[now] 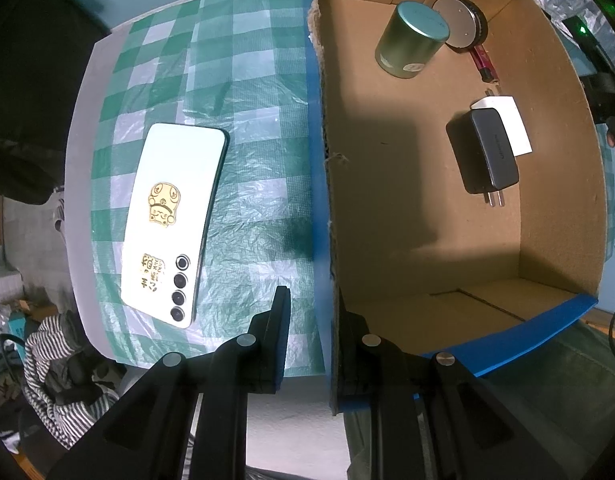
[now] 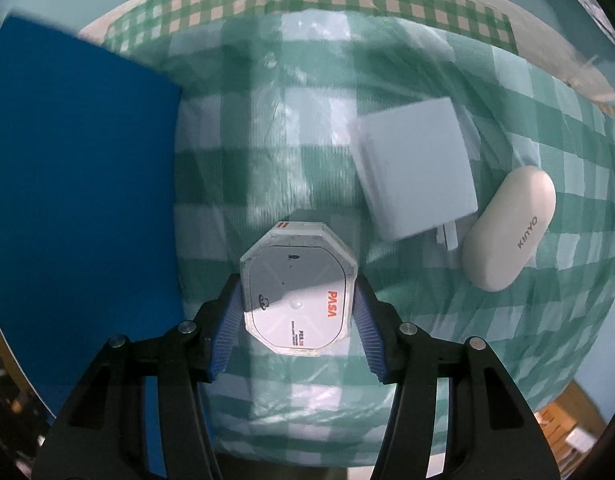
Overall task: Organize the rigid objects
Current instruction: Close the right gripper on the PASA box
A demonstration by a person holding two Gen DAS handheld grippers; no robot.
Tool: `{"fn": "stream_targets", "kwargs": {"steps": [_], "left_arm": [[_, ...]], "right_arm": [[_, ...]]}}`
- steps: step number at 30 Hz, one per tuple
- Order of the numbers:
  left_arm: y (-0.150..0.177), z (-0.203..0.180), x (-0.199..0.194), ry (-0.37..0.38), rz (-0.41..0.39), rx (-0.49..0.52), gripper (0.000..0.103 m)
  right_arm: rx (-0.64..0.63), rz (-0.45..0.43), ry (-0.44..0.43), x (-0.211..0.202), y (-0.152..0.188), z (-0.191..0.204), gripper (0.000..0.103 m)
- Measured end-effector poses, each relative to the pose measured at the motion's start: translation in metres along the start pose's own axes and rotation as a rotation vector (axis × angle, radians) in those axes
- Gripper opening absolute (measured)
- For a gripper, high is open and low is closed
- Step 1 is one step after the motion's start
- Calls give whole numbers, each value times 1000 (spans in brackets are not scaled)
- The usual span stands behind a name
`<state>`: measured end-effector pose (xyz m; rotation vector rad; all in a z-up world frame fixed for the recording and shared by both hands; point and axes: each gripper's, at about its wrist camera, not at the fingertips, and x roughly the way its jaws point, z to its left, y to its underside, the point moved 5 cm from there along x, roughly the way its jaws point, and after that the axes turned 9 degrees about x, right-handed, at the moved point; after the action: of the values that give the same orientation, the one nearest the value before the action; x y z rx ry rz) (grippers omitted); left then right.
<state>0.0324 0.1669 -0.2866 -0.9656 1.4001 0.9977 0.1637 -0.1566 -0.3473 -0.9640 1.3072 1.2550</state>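
Observation:
My right gripper points down over the green checked cloth, shut on a white octagonal adapter with red lettering; both blue pads press its sides. Beside it lie a white square charger and a white oval case. My left gripper is shut on the near wall of the cardboard box, one finger on each side of it. Inside the box are a green tin, a round disc, a red stick, a black charger and a white block.
A white phone lies camera side up on the cloth, left of the box. The box's blue outer wall rises just left of my right gripper. Striped clothing and clutter lie beyond the table's edge.

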Motion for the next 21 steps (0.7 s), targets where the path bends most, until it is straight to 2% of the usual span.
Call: {"fn": "stream_targets", "kwargs": {"steps": [7, 12, 21], "left_arm": [[0, -1, -2, -4, 0, 6, 18], [-1, -2, -4, -8, -2, 9, 18], [-1, -2, -7, -4, -10, 7, 18]], "right_arm": [[-69, -32, 28, 3, 7, 4, 56], [-110, -74, 88, 6, 20, 14, 54], [-143, -73, 49, -12, 37, 19, 53]]}}
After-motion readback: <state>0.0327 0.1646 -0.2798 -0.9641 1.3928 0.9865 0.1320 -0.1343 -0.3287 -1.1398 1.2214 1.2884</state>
